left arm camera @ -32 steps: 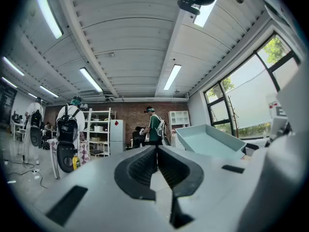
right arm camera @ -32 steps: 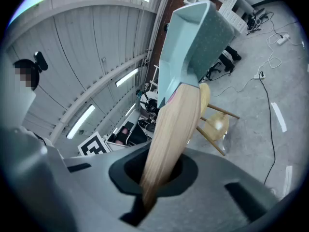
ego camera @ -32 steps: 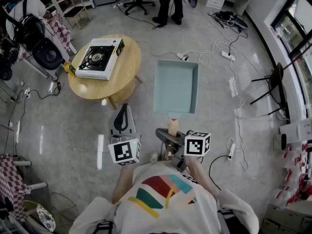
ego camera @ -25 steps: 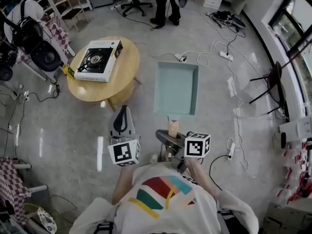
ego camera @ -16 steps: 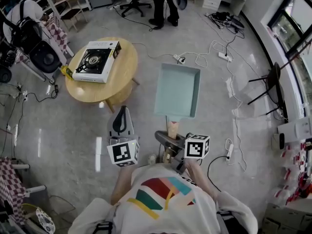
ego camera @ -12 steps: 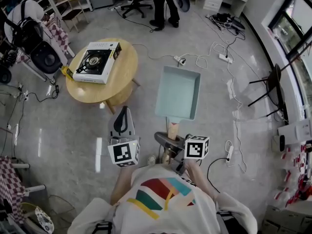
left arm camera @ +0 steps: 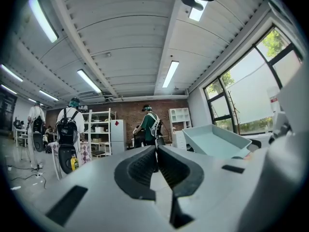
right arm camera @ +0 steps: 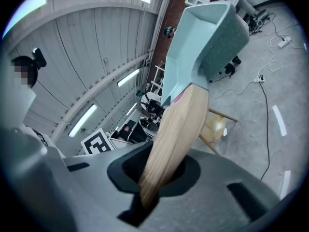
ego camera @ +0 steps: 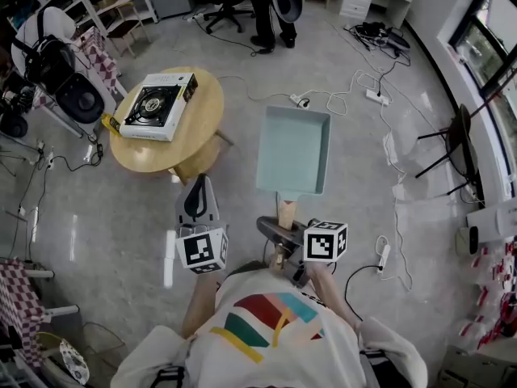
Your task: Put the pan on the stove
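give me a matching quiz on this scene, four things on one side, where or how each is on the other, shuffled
Things
1. pale teal rectangular pan
2. white square gas stove
3. left gripper
4. right gripper

States
A. jaws together, nothing between them
B. sits on the round wooden table
C. held up above the floor by its light wooden handle
D. jaws clamped on that handle

Pairs: 1-C, 2-B, 3-A, 4-D

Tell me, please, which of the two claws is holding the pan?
The right claw: its jaws clamp the wooden handle of the teal pan, whereas the left claw is closed on nothing.
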{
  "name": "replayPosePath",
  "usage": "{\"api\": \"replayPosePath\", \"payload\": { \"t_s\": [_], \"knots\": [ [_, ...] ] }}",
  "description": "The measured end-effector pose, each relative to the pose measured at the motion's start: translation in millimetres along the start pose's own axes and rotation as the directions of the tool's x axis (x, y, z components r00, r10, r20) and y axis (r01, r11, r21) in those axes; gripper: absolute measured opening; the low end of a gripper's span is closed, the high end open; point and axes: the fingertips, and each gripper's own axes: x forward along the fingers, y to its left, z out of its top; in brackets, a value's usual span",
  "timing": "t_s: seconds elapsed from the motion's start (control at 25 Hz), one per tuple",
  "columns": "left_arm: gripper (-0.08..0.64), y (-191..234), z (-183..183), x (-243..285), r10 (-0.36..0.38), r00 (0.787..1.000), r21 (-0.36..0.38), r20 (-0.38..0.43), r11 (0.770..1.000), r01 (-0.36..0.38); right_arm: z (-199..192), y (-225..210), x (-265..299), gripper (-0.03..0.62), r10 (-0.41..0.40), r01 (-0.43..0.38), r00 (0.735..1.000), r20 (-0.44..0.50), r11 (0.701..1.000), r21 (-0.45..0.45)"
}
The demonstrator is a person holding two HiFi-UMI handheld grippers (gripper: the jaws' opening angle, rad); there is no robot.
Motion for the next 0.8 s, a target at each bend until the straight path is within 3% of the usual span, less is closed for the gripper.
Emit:
{"api": "replayPosePath", "payload": {
  "t_s": [0.32, 0.8],
  "knots": [
    [0.009, -32.6, 4.4, 1.0, 0.02, 1.0, 0.008, 0.012, 1.0, -0.021, 6.9, -14.8, -30.0, 0.018, 0.002, -0.003, 1.0, -0.031, 1.0, -0.014],
    [0.009, -37.0, 32.4, 39.6, -0.007, 0.994, 0.041, 0.107, 0.999, 0.002, 39.1, -13.7, -32.0, 0.018, 0.048, -0.046, 0.999, 0.018, 0.996, -0.07]
  ]
}}
